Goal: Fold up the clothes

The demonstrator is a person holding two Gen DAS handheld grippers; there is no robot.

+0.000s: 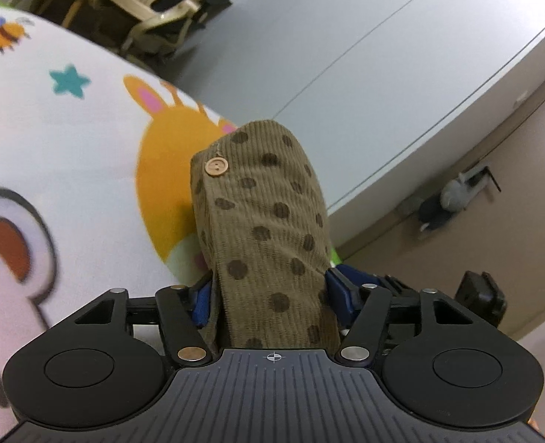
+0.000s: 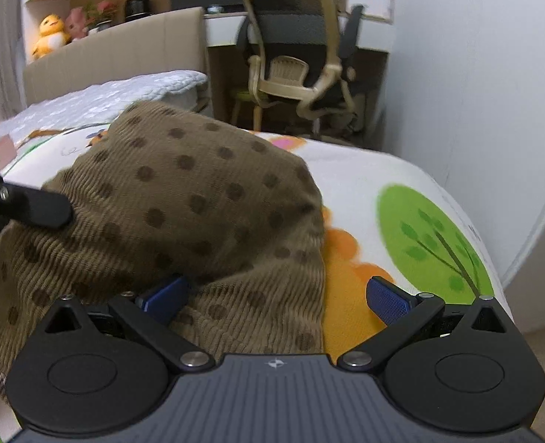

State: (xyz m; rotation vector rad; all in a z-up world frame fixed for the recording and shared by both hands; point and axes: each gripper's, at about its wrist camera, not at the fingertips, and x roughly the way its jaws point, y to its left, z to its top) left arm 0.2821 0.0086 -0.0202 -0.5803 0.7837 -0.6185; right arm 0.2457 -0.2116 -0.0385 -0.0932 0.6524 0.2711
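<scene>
Bed (image 2: 364,170) under a white cartoon-print cover (image 1: 69,147), brown dotted corduroy garment (image 2: 198,203) heaped directly on it, spreading ahead of and left of the right gripper's fingers, bare print with a green tree (image 2: 435,243) beyond the right-hand finger, a white quilt (image 2: 117,92) farther back.

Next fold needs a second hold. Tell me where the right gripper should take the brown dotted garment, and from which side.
Take the brown dotted garment at its free right-hand edge, about, where it ends over the printed bedsheet. The right gripper, jaws open, already straddles that edge; come in low from the near side so one finger slips beneath. The left gripper holds a bunched part.
</scene>
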